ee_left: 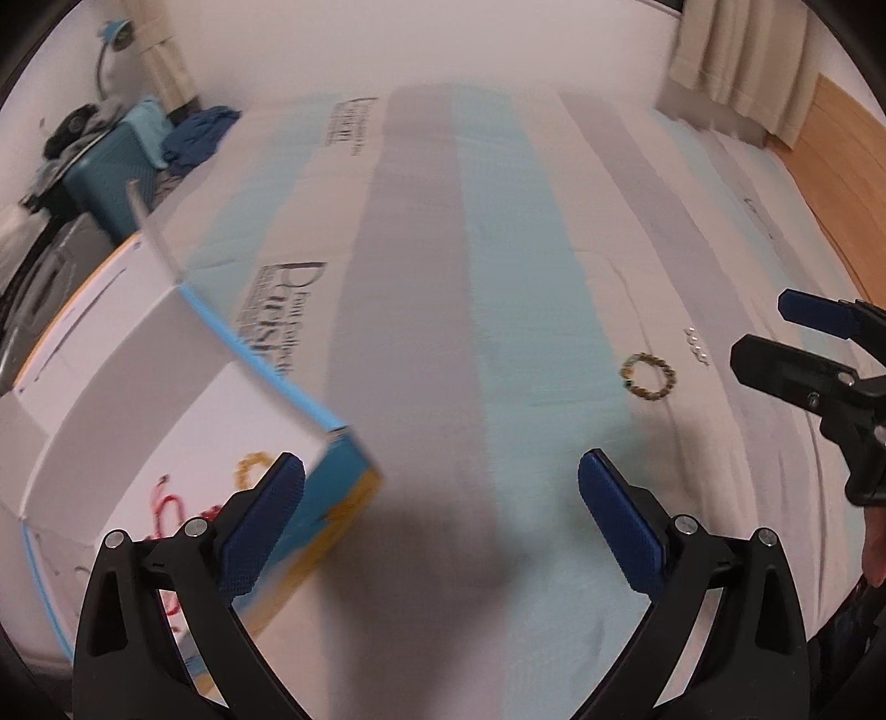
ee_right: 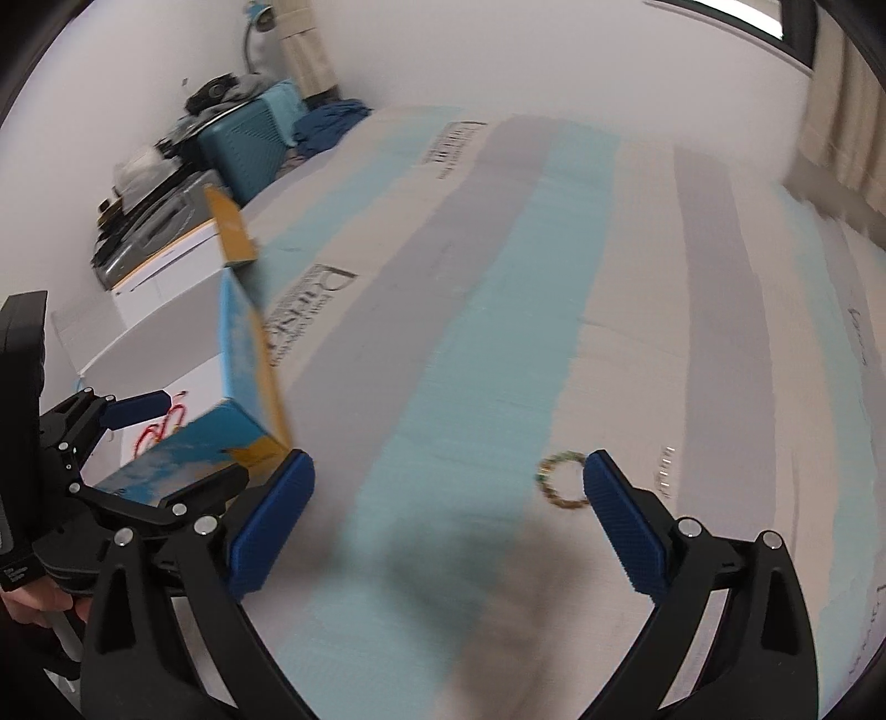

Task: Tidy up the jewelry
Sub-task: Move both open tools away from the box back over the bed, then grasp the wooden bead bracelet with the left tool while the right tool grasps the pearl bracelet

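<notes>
Tongs both gaping wide, nothing betw. pads: left gripper [ee_left: 441, 501], right gripper [ee_right: 447, 501]. Beaded bracelet [ee_right: 562, 479] lying flat on striped sheet [ee_right: 498, 310], centre-right of right view, touching right pad's edge in pic. Prob. light, floppy, beads slippery; best pinched across one side of the loop. Pearl clip [ee_left: 698, 346] just beyond. Open box [ee_left: 183, 421] lower left w/ red cord [ee_left: 166, 512].

wall [ee_right: 498, 50]: white | curtains [ee_left: 742, 61]: cream | floor [ee_left: 841, 183]: wood | striped bedsheet [ee_left: 421, 277]
</notes>
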The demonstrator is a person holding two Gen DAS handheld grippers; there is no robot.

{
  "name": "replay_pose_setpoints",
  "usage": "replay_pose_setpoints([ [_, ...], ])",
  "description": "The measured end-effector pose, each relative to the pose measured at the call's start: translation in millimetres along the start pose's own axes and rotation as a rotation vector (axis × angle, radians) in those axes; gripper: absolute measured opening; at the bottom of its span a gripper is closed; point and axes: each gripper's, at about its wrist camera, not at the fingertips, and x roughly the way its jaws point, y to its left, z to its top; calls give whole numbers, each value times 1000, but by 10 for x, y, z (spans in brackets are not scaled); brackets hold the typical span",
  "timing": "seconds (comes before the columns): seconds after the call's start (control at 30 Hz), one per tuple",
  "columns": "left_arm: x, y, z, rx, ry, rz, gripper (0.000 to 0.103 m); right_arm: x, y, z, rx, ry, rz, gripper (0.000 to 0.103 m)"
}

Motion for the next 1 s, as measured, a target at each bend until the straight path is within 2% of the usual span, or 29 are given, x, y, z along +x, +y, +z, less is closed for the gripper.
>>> replay_pose_setpoints([
  [0.47, 691, -795, 255, 73, 58, -89, 97, 279, -1116, -204, 114, 58, -57, 92],
  [0.7, 1109, -1112, 342, 91, 100, -146, 95, 552, -1524, -268, 159, 106, -64, 85],
  [0.83, 1316, -1261, 367, 107, 128, -179, 87, 765, -1662, -285, 176, 142, -52, 79],
  [1.0, 1596, -1418, 396, 130, 168, -213, 74, 1099, -1778, -285, 190, 203, -23, 66],
])
